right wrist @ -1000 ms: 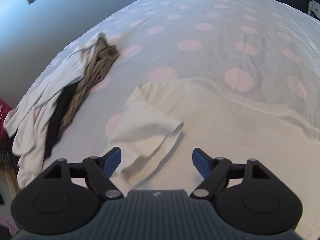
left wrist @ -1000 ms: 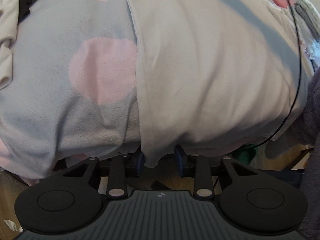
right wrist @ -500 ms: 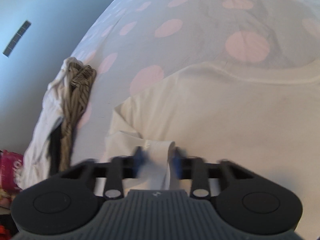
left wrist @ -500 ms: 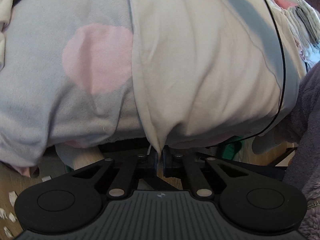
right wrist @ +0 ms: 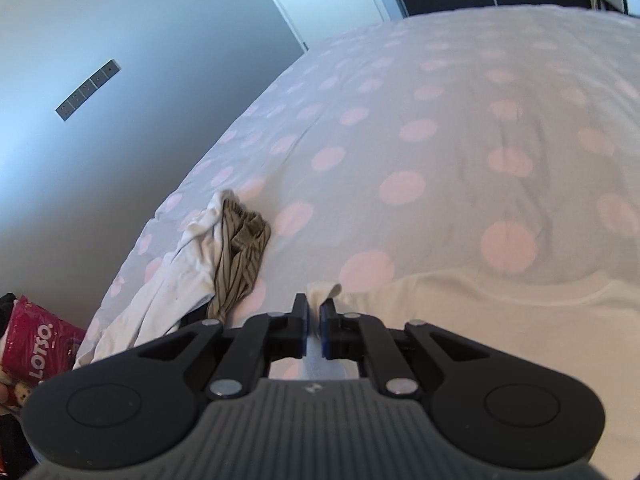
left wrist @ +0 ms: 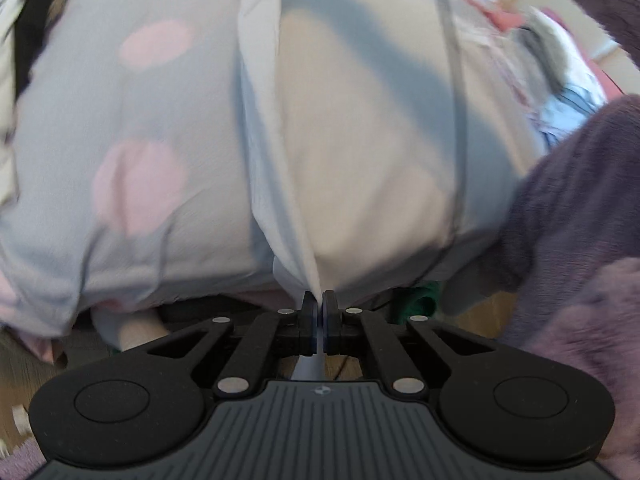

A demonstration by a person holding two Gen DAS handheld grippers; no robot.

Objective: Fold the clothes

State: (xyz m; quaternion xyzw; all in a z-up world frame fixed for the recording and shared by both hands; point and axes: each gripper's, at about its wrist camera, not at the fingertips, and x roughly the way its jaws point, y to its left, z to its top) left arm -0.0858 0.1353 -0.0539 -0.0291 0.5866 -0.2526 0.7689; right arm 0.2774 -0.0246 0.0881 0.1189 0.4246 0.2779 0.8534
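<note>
Now both tools have just been closing, and each has cloth between its pads. Your left tool is pinched fully closed on the hem of the cream shirt, which drapes over the bed edge just ahead of it. A second ago that hem hung loose between parted pads. Your right tool was wide apart over a crumpled sleeve; its pads are now nearly together on a tuft of sleeve fabric poking up between them. The shirt body spreads to that tool's right on the spotted cover. Unfolded clothes lie ahead-left. Both grips look set, so likely next is lifting and folding; watch the thin right-side pinch for slipping.
</note>
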